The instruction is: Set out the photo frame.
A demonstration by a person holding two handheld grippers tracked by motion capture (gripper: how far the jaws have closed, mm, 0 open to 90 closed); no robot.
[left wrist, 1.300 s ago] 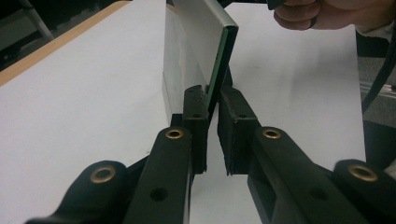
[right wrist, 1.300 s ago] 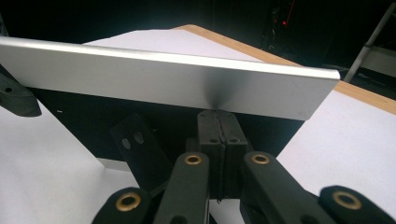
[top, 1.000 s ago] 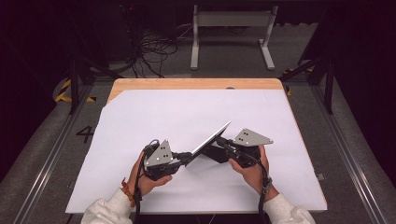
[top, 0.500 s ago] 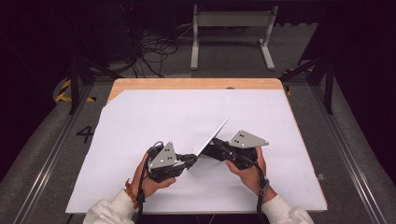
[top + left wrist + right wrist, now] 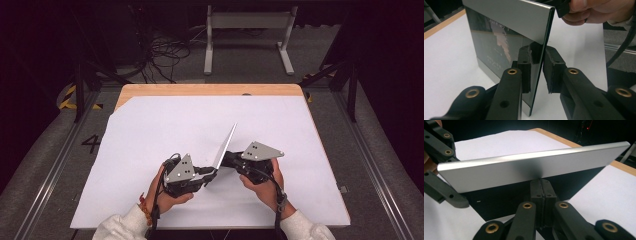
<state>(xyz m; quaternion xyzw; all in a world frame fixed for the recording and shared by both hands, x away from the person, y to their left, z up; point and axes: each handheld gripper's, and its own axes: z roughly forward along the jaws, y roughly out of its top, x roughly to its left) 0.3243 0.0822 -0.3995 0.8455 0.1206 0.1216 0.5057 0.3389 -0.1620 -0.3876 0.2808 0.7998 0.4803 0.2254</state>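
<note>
A thin silver plate (image 5: 226,145) with a dark glossy face stands on edge, tilted, over the white sheet (image 5: 150,130). My left gripper (image 5: 212,173) reaches it from the left. In the left gripper view its jaws (image 5: 537,53) straddle the plate's (image 5: 511,17) edge and have just been opening; the right pad (image 5: 552,67) stands apart from the plate. My right gripper (image 5: 228,159) meets the plate from the right. Its pads (image 5: 541,185) are shut on the plate's (image 5: 534,167) thin lower part.
The white sheet covers most of a wooden table (image 5: 210,90). Metal rails run along both sides on the floor, and cables and a metal stand (image 5: 247,30) lie beyond the far edge. A person's hand (image 5: 594,10) shows behind the plate.
The plate now stands a little steeper and both hands have drawn slightly closer together. The left jaws have spread apart around the plate's edge.
</note>
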